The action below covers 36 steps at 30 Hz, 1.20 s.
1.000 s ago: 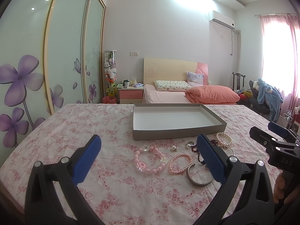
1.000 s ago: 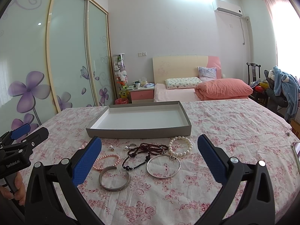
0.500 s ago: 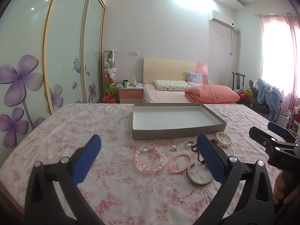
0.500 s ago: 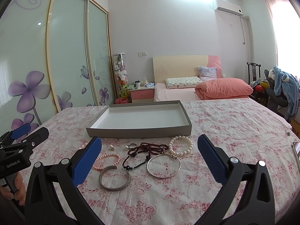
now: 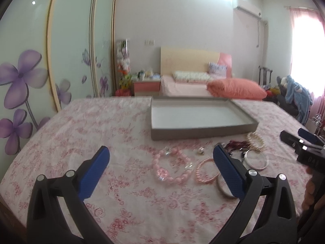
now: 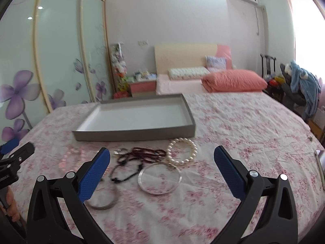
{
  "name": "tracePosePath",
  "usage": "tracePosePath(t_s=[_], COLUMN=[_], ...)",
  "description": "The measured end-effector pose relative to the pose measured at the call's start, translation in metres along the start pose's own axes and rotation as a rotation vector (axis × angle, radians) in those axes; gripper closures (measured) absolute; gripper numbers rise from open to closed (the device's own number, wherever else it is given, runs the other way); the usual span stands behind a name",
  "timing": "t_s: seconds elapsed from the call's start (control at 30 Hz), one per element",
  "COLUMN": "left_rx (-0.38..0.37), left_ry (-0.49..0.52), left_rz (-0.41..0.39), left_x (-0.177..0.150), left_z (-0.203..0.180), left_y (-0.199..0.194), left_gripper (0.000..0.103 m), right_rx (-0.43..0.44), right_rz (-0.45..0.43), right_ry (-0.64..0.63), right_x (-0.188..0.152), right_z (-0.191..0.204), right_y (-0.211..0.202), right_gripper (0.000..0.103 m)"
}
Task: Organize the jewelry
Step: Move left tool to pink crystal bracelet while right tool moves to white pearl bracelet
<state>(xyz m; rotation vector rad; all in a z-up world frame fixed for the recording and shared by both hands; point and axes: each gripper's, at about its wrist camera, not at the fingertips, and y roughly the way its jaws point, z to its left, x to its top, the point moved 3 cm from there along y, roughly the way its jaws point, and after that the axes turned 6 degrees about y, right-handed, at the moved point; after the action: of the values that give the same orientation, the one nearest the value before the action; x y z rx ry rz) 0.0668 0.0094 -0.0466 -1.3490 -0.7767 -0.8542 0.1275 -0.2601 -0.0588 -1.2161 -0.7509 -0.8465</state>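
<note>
Jaws of both grippers gape wide, empty.

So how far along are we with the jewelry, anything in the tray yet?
Nothing done yet: the gray tray looks empty. Nothing in hand either; the left gripper and right gripper are both open above the bedspread. All pieces are left in front of the tray: the pink bead bracelet, white pearl bracelet, dark bead strand, thin silver bangle and gray cuff.
</note>
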Motion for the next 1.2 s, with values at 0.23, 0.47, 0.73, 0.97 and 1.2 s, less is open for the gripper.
tracePosePath(t_s=[0.23, 0.47, 0.73, 0.97, 1.2], left_rx=[-0.015, -0.026, -0.046, -0.058, -0.064], left_ry=[-0.012, 0.033, 0.037, 0.016, 0.018], left_rz=[0.174, 0.253, 0.315, 0.361, 0.396], left_x=[-0.002, -0.002, -0.004, -0.011, -0.013], left_z=[0.02, 0.021, 0.018, 0.02, 0.018], left_y=[0.048, 0.074, 0.096, 0.107, 0.116], left_gripper=[0.004, 0.018, 0.022, 0.028, 0.032], right_rx=[-0.084, -0.11, -0.147, -0.192, -0.24], right_rz=[0.18, 0.342, 0.376, 0.357, 0.347], right_ry=[0.038, 0.104, 0.055, 0.048, 0.094], right_x=[0.014, 0.009, 0.005, 0.007, 0.01], right_z=[-0.03, -0.049, -0.042, -0.051, -0.064], right_y=[0.056, 0.105, 0.118, 0.119, 0.12], right_gripper=[0.023, 0.057, 0.067, 0.092, 0.092])
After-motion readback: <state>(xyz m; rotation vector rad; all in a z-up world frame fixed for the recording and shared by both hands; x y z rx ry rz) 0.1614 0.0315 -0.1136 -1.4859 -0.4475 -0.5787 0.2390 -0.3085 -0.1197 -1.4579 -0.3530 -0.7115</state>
